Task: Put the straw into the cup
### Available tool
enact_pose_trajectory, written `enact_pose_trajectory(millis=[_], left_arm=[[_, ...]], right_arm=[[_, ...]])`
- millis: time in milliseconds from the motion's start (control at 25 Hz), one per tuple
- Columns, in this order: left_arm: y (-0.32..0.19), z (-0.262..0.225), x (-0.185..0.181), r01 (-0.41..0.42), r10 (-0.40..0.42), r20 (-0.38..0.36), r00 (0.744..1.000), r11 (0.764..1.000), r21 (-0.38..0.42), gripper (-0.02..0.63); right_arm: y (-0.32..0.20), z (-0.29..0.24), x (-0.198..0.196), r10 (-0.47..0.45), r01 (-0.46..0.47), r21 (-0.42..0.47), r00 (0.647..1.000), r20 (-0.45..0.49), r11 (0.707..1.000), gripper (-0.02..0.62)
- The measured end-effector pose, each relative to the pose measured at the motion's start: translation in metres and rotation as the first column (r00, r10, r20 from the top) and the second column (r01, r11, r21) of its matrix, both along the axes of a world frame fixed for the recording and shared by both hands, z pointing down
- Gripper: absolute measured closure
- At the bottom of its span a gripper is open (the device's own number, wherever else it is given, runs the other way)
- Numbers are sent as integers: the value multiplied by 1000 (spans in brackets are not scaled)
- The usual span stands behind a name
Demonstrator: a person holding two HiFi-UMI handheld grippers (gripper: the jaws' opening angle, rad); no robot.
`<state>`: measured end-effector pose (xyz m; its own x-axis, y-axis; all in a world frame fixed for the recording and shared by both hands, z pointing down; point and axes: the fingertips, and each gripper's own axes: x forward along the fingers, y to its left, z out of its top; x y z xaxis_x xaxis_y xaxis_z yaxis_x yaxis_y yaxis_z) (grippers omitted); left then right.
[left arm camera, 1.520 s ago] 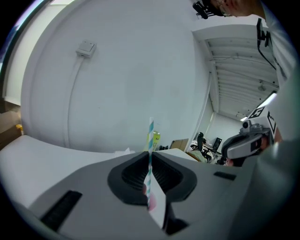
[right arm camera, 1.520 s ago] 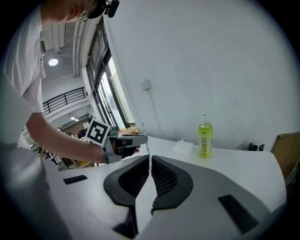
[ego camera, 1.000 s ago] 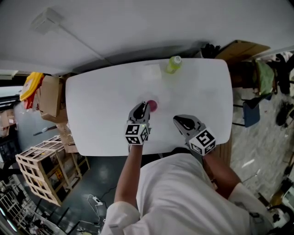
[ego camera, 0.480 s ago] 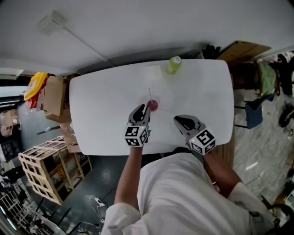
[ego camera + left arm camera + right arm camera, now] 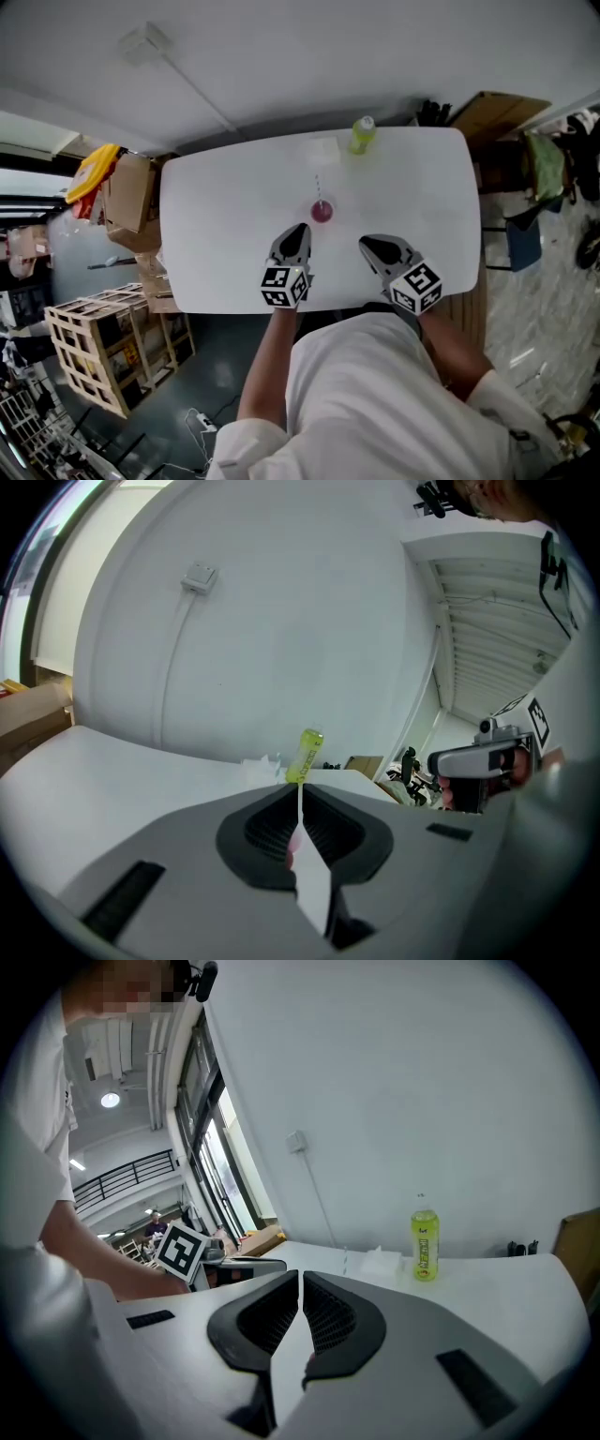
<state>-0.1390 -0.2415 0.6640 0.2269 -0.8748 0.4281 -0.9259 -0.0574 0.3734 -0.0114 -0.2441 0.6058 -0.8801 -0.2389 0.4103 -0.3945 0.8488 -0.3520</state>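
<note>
The pink cup (image 5: 322,213) stands on the white desk (image 5: 225,216), about in the middle. The straw (image 5: 318,187) is in the cup. It sticks up out of it and leans toward the far side of the desk.

The left gripper (image 5: 296,230) is just on the near left side of the cup. It does not touch the cup or the straw. Its jaws are pressed together, with only a thin slit between them, and they hold nothing. In the left gripper view, the slit of the left gripper (image 5: 300,789) shows a thin white line and a bit of pink, but it is too small to tell what they are.

The right gripper (image 5: 367,242) is near the cup on the near right side, a bit farther off than the left one. Its jaws are pressed together too and hold nothing, as the right gripper view shows (image 5: 300,1277).

A green bottle (image 5: 362,135) stands upright at the far edge of the desk. Its cap is on. A small white pack (image 5: 324,150) lies just left of the bottle. The cup is between these two things and the grippers.
</note>
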Motion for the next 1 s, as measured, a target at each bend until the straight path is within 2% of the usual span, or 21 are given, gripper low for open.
enact_pose_trajectory(millis=[200, 480, 720, 1000], left_arm=[[24, -21, -3, -3, 3, 0, 1000, 999, 42, 603], [76, -43, -6, -33, 34, -15, 999, 998, 47, 604], [135, -81, -4, -65, 71, -53, 996, 993, 96, 604], [196, -109, -3, -113, 120, -63, 991, 989, 100, 604]], right_arm=[[20, -19, -2, 44, -45, 51, 999, 13, 998, 555], [58, -40, 9, 135, -136, 100, 991, 14, 986, 556], [101, -56, 25, 203, -203, 146, 979, 14, 968, 555], [147, -70, 46, 289, -288, 185, 957, 23, 940, 557]])
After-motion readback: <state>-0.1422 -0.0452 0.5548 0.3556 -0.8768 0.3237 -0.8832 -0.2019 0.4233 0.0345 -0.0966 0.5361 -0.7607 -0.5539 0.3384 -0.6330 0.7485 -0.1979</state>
